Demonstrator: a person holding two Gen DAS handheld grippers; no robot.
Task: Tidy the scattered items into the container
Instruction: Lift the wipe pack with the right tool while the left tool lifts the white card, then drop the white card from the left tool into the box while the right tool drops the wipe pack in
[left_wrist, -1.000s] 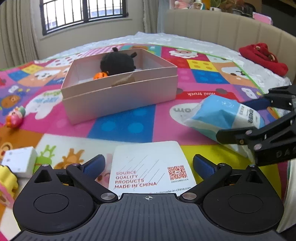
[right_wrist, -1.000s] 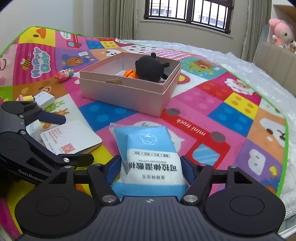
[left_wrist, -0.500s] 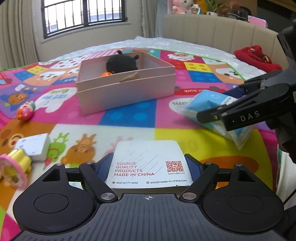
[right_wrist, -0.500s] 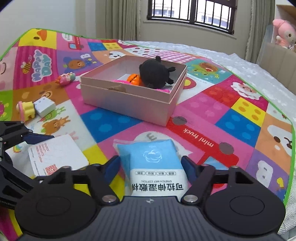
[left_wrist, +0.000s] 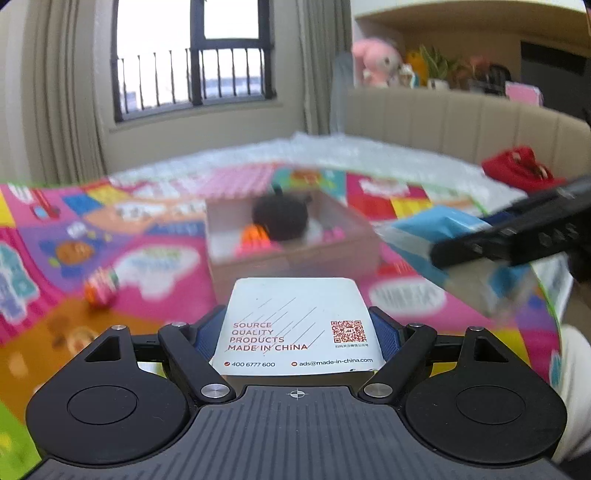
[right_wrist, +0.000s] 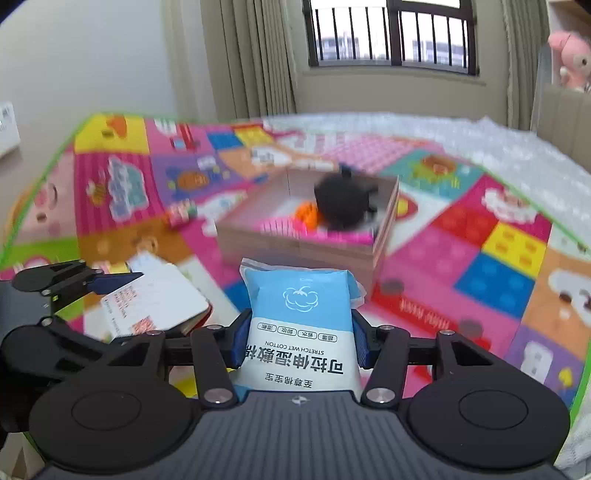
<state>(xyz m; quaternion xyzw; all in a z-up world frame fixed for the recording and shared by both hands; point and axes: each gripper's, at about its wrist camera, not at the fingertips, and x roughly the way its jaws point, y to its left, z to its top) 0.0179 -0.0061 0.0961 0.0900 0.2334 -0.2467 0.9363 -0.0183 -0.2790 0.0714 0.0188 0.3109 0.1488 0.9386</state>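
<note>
Left gripper (left_wrist: 297, 328) is clamped on a white card pad (left_wrist: 295, 317), blue pads pressing both side edges, the printed face up and the pad's long axis running forward along the fingers. Right gripper (right_wrist: 299, 339) has a blue wipes pack (right_wrist: 301, 314) between its pads; its jaws are closing, and the pads already bear on the pack's sides. The pack likewise points forward, its sealed end leading.

Key relation: the box (left_wrist: 291, 251) lies straight ahead of both grippers and below them, open top up, on the play mat (left_wrist: 155, 266). A black plush (left_wrist: 282, 218) and an orange toy (left_wrist: 255, 236) already sit inside, toward the far side; the near part of the floor looks free. In the left view the near wall sits just beyond the pad's front edge. In the right view the box is ahead and slightly right of the pack. Neither hand is clearly nearer.

Pose: both grippers tilt nose-down, side by side, the right one crossing the right edge of the left view. Both loads appear clear of the mat.

Judgement: carry phase; next is a forward move over the near wall. Risk: the two loads crowding one another at the box.

A small toy (left_wrist: 99, 288) remains on the mat to the left.
</note>
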